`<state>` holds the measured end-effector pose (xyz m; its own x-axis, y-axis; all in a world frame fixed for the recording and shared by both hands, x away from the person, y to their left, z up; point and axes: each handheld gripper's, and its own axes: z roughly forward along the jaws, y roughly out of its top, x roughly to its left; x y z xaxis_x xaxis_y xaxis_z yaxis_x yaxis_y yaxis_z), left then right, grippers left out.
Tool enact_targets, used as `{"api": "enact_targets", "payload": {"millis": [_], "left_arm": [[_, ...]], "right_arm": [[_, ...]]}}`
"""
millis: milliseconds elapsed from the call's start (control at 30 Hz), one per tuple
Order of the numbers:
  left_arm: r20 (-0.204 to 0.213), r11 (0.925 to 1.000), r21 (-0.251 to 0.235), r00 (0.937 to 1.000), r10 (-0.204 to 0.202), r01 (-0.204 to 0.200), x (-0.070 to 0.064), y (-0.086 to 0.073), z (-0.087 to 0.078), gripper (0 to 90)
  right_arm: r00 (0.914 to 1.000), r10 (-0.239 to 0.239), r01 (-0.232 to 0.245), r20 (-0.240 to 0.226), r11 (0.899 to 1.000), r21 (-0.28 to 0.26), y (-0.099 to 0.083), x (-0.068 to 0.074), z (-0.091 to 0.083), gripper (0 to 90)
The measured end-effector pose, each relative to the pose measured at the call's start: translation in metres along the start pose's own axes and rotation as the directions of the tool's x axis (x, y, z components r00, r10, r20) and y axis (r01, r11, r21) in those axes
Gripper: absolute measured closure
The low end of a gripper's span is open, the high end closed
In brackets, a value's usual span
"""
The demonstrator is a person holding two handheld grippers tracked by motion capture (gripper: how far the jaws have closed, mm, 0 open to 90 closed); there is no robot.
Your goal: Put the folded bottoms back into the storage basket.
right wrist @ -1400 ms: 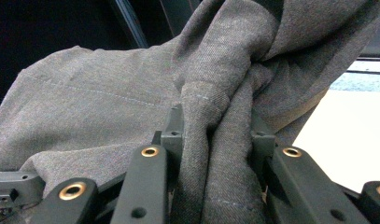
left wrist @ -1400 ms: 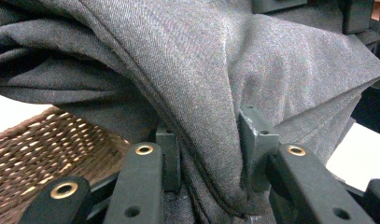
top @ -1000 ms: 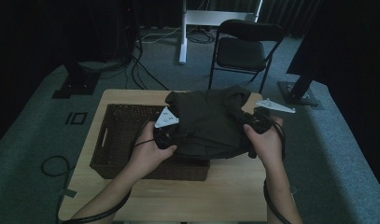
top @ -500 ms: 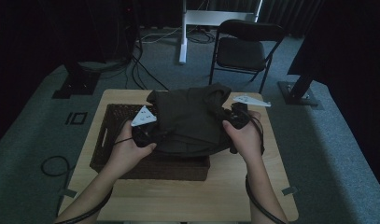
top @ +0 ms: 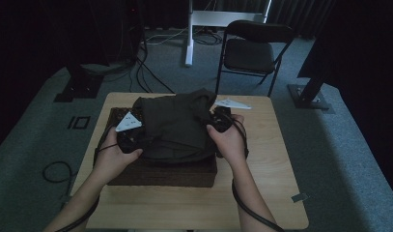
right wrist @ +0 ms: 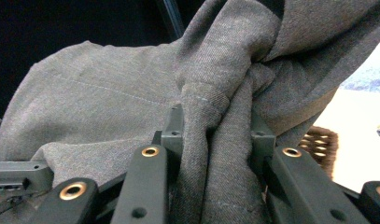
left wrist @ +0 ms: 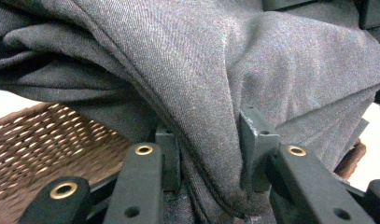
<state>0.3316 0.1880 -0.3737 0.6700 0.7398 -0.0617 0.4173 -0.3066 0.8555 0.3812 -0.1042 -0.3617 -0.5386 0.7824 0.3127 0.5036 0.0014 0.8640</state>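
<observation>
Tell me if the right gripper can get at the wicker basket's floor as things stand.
Probably not: the right gripper is shut on the grey cloth, and that cloth drapes over the wicker basket.

No readable text, label, brand, number or sign appears anywhere: none on the grey cloth [top: 177, 125], the woven basket [top: 161, 171], the wooden desk [top: 271, 159] or the folding chair [top: 249, 50].

Grey twill cloth [left wrist: 215, 70], brown woven basket [left wrist: 43, 140], pale wooden table [top: 271, 159], black, perhaps dark grey, chair [top: 249, 50]
</observation>
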Motion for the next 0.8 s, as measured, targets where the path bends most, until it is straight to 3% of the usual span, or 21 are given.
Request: {"api": "enact_targets", "payload": {"millis": [400, 800], "left_arm": [[-0.041, 0.999, 0.042, 0.999, -0.014, 0.016, 0.029, -0.029, -0.002, 66.2], [-0.076, 0.9954, 0.092, 0.9969, -0.021, 0.028, 0.05, -0.041, 0.01, 66.2]], "right_arm": [[0.9996, 0.014, -0.013, -0.026, 0.999, 0.038, -0.023, 0.013, 0.046, 68.6], [0.9994, 0.035, -0.035, 0.001, 0.998, 0.05, -0.044, 0.014, 0.078, 68.6]]}}
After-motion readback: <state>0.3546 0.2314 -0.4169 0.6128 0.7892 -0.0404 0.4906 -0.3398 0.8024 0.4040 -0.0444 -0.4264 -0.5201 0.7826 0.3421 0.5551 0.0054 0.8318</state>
